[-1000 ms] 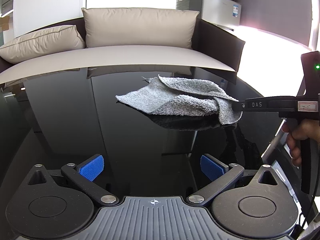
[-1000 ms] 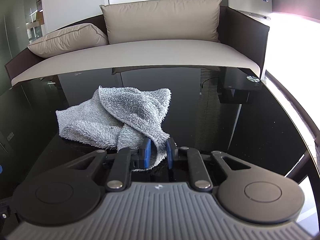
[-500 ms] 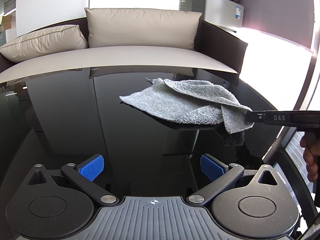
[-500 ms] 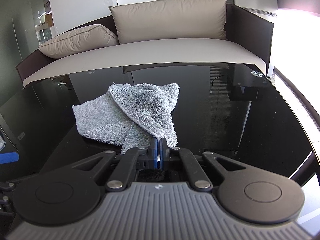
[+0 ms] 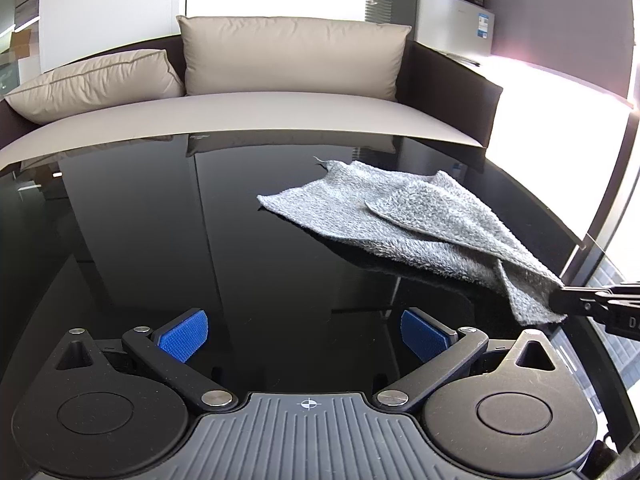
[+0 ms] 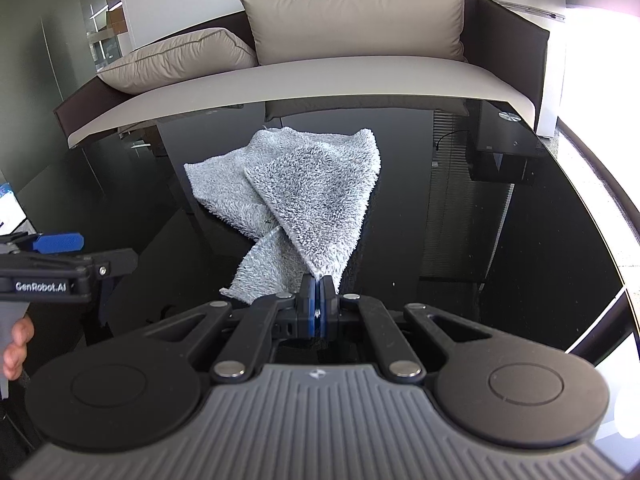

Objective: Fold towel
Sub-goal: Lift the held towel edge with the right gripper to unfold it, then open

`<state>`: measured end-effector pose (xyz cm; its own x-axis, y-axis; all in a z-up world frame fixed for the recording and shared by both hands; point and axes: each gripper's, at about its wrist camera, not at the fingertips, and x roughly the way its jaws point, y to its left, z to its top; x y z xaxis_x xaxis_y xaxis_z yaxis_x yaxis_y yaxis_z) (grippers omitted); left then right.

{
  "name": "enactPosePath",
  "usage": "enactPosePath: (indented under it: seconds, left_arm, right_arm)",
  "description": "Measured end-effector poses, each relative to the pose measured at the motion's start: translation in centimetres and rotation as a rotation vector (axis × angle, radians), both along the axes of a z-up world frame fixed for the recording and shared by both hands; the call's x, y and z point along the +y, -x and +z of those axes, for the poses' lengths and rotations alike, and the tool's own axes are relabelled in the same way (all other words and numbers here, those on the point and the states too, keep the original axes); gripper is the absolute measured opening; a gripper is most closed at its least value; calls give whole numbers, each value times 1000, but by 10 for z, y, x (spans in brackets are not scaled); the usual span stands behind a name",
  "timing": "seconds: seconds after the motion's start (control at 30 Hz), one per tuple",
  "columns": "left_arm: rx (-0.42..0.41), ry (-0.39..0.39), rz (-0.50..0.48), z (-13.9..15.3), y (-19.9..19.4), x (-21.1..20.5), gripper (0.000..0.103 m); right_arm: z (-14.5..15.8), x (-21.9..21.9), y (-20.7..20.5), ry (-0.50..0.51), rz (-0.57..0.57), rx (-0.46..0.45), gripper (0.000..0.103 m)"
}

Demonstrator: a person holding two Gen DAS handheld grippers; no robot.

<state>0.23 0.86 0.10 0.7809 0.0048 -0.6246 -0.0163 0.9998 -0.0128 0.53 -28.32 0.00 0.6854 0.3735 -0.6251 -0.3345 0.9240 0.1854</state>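
Note:
A grey fluffy towel (image 5: 404, 216) lies crumpled on the black glass table (image 5: 200, 240), stretched toward the right. In the right wrist view the towel (image 6: 304, 184) runs from the table middle down to my right gripper (image 6: 317, 304), which is shut on its near corner and holds that corner lifted. The right gripper also shows at the right edge of the left wrist view (image 5: 560, 300). My left gripper (image 5: 304, 332) is open and empty, low over the table, left of and nearer than the towel; it shows in the right wrist view (image 6: 60, 248) too.
A beige sofa (image 5: 280, 100) with two cushions stands behind the table's far edge. A fridge with a microwave (image 5: 452, 16) stands at the back right. The table's right rim (image 5: 580, 240) curves close to the towel. A black box (image 6: 504, 152) reflects at the far right.
My right gripper closed on the towel's near corner and pulled it right and back, stretching the towel out. The left gripper stayed open and nearly still.

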Motion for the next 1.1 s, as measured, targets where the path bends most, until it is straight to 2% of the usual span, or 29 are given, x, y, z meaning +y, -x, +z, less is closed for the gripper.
enactPosePath:
  seconds: [0.23, 0.37, 0.47, 0.63, 0.7, 0.77, 0.87, 0.97, 1.0, 1.1]
  left_arm:
    - [2, -7, -3, -1, 0, -2, 102]
    - [2, -6, -5, -1, -1, -3, 102]
    - [-5, -8, -14, -1, -3, -7, 102]
    - [-11, -42, -27, -3, -9, -14, 102]
    - [-13, -50, -27, -3, -12, -17, 102]
    - [-15, -47, -29, -4, -15, -18, 102]
    - [-17, -52, -29, -5, -18, -21, 102]
    - [-18, -54, -23, -6, -22, -21, 102]
    - [-18, -50, -22, -6, -23, -20, 102]
    - [-19, -48, -24, -5, -23, -20, 102]
  right_arm:
    - [-1, -12, 30, -4, 26, 24, 2]
    - [-4, -19, 36, -9, 23, 48, 2]
    - [-3, -20, 36, -22, 3, 31, 3]
    - [11, -13, 35, -40, 6, -34, 19]
    - [17, -11, 35, -47, 8, -60, 33]
    - [22, -8, 35, -54, 10, -86, 41]
    - [31, -3, 34, -65, 13, -126, 42]
    - [38, 0, 34, -77, 14, -158, 50]
    - [40, -8, 16, -80, 13, -157, 55]
    - [37, 7, -6, -39, 24, -141, 56]
